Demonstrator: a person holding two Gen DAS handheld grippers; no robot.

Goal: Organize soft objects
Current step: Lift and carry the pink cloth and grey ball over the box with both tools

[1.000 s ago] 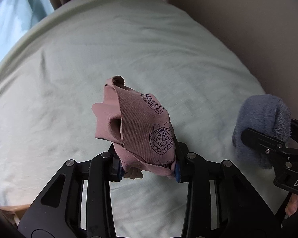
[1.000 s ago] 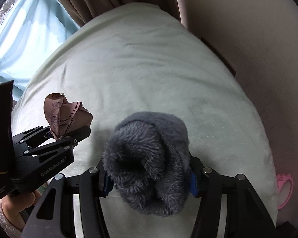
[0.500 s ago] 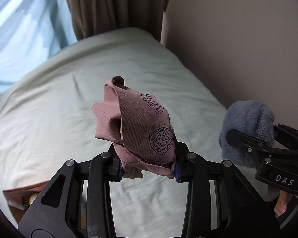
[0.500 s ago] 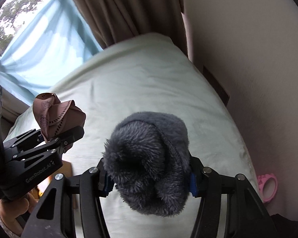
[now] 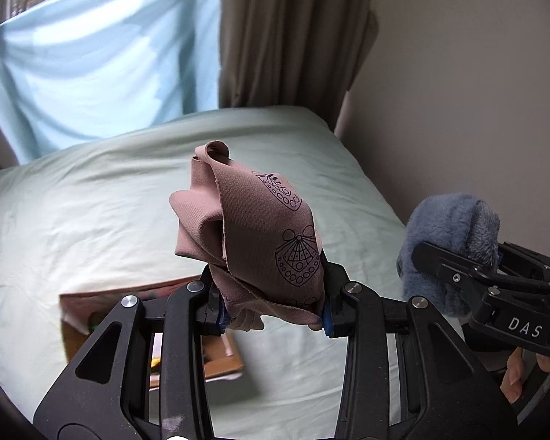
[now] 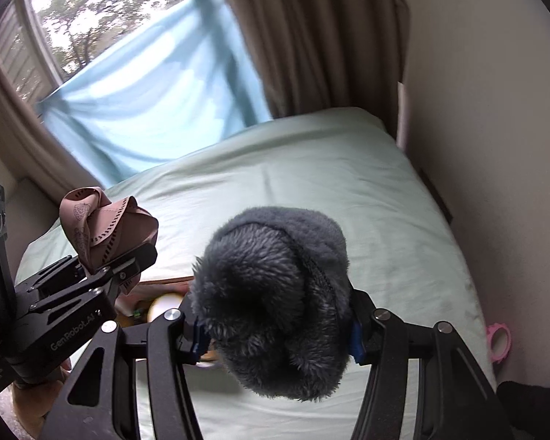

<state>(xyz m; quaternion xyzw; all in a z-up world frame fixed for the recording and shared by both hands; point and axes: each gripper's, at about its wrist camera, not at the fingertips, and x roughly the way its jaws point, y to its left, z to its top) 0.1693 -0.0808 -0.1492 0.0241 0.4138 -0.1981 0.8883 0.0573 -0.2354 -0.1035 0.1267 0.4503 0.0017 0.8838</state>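
My left gripper is shut on a bunched pink cloth with dark shell prints and holds it up above the bed. It also shows in the right wrist view. My right gripper is shut on a fluffy grey-blue bundle, also held in the air. That bundle shows at the right of the left wrist view. An open cardboard box lies on the bed below both grippers, partly hidden by the fingers.
The pale green bed fills the lower part of both views. A wall runs along its right side. A brown curtain and a light blue cloth hang behind. A pink ring lies at the bed's right edge.
Both grippers have pulled back and tilted up with their cloths still held. The window and curtains have come into view, and the cardboard box now shows below the grippers.
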